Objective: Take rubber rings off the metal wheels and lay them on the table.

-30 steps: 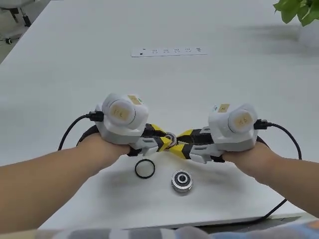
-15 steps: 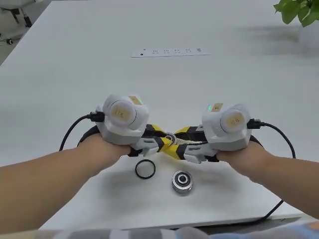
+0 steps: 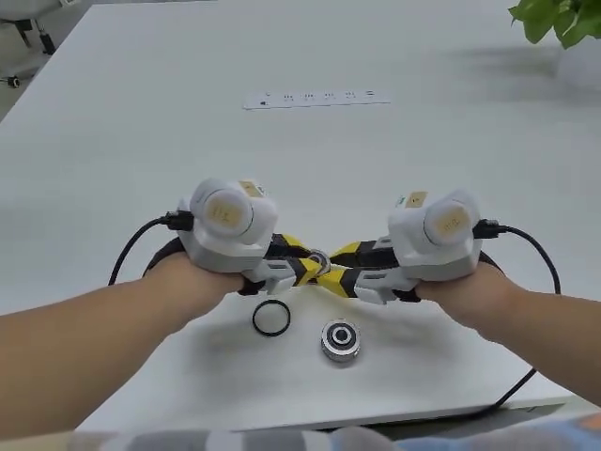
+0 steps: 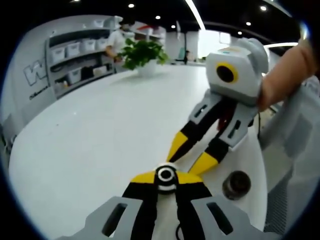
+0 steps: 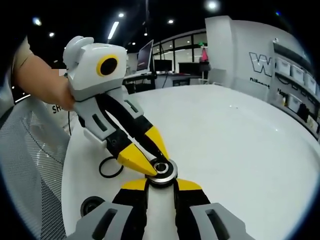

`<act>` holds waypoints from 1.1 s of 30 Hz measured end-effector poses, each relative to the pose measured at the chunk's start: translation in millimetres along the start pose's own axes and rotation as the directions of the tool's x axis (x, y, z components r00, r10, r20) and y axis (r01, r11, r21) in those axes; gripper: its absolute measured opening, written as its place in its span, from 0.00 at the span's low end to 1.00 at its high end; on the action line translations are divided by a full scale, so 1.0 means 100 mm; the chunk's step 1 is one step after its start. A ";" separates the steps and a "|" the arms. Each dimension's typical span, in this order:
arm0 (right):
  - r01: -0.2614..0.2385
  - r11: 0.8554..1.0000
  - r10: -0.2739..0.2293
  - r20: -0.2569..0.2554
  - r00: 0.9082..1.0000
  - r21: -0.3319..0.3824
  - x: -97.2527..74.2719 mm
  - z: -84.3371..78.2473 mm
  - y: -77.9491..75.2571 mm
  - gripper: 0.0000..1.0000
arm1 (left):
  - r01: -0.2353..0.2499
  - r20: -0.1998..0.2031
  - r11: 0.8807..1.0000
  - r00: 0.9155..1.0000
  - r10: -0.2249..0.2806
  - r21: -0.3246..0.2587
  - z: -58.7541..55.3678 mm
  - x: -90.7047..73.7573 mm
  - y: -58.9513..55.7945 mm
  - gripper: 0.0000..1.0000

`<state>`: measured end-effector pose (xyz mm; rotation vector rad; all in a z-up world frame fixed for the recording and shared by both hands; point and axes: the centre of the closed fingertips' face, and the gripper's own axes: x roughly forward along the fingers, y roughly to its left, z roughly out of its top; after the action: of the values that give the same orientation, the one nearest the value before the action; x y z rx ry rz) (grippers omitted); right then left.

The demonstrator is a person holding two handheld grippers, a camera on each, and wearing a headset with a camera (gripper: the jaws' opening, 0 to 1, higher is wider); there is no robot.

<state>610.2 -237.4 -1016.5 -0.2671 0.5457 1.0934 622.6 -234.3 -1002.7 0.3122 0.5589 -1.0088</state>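
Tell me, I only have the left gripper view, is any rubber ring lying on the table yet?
Observer: Yes. One black rubber ring lies flat on the table, beside the loose wheel but not touching it.
Operator: Anything else farther out on the table?
Observer: A white power strip lies across the far middle of the table.

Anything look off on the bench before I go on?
Nothing stands out. One rubber ring lies flat on the table, a wheel beside it, apart; the left gripper holds a second wheel by the right gripper.
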 end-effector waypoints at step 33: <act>0.005 1.000 -0.005 -0.006 1.000 -0.024 0.04 0.02 0.00 0.22 | -0.002 -0.001 1.000 1.000 0.002 0.000 0.00 0.00 0.00 0.13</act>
<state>612.1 -233.0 -1016.9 -0.2927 0.5379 1.0952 622.3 -234.5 -1002.7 0.3134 0.5597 -1.0071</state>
